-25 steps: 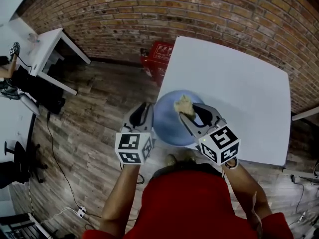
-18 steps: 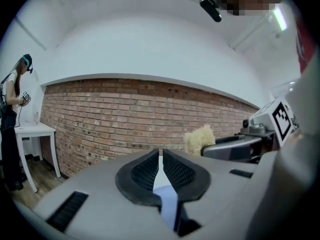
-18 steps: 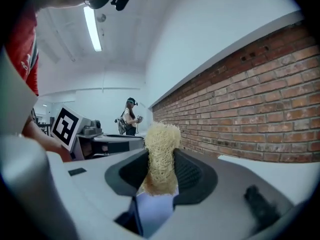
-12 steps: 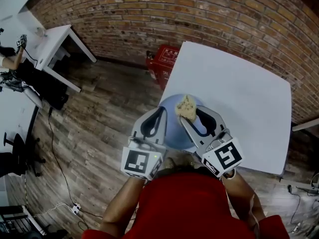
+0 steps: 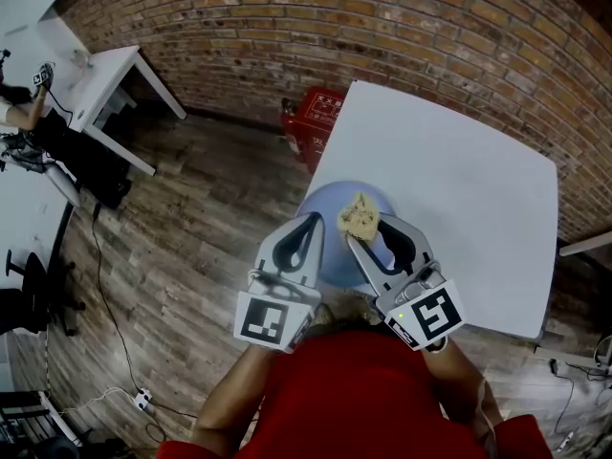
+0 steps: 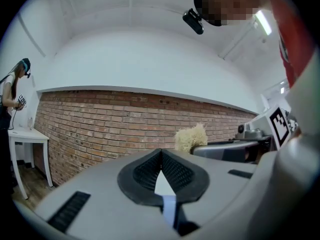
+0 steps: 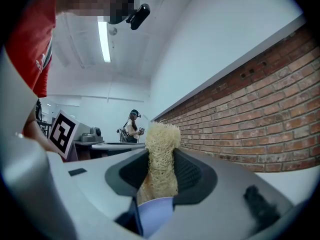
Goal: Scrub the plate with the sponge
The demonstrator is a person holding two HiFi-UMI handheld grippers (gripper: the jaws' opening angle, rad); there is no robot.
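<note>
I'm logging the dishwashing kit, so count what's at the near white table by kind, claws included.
Plate: 1, blue, its rim pinched in the left claw
Sponge: 1, clamped in the right claw
Claws: 2
Total: 4

Bright, evenly lit from a ceiling tube [image 7: 104,40]; soft shadows, heavy fisheye bending, dark vignetted corners, blurred near foreground

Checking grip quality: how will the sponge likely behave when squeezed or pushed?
Probably soft and springy: the sponge is pinched narrow in the right hand-held gripper, flaring above. Its coarse fibres likely resist slipping.
</note>
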